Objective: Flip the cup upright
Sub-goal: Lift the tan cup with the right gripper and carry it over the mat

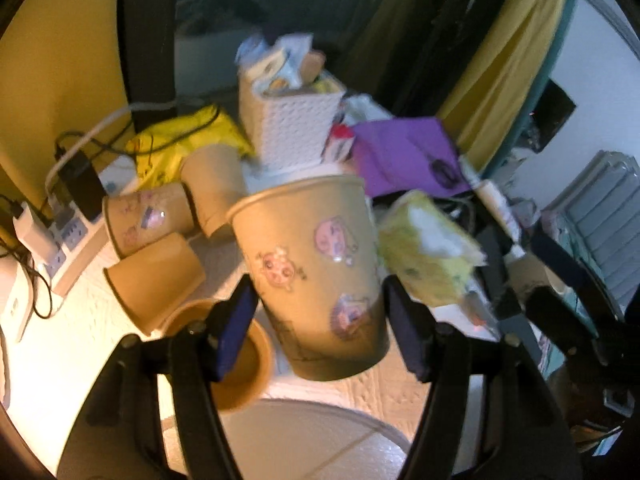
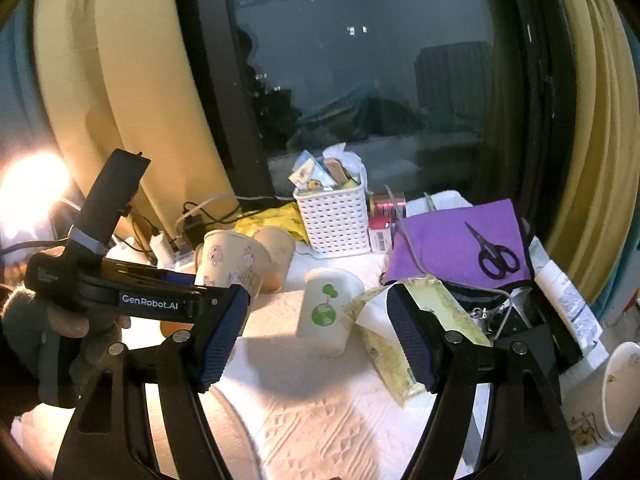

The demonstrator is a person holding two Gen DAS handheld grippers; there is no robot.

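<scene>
Both fingers of my left gripper (image 1: 320,320) pinch the sticker cup (image 1: 316,276), rim up, tilted; my right gripper (image 2: 318,340) gapes empty before the white cup (image 2: 328,312).

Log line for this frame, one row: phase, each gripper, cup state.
phase: mid-flip | left gripper: around stickered brown cup, cup off table, tilted | right gripper: open, empty | white cup: mouth-down on table

I'm seeing my left gripper (image 2: 224,300) wearing black plastic, a white "GenRobot.AI" mark and a grey band; my right gripper (image 2: 318,344) is showing ribbed blue pads (image 2: 410,344), silver screws, black arms.
</scene>
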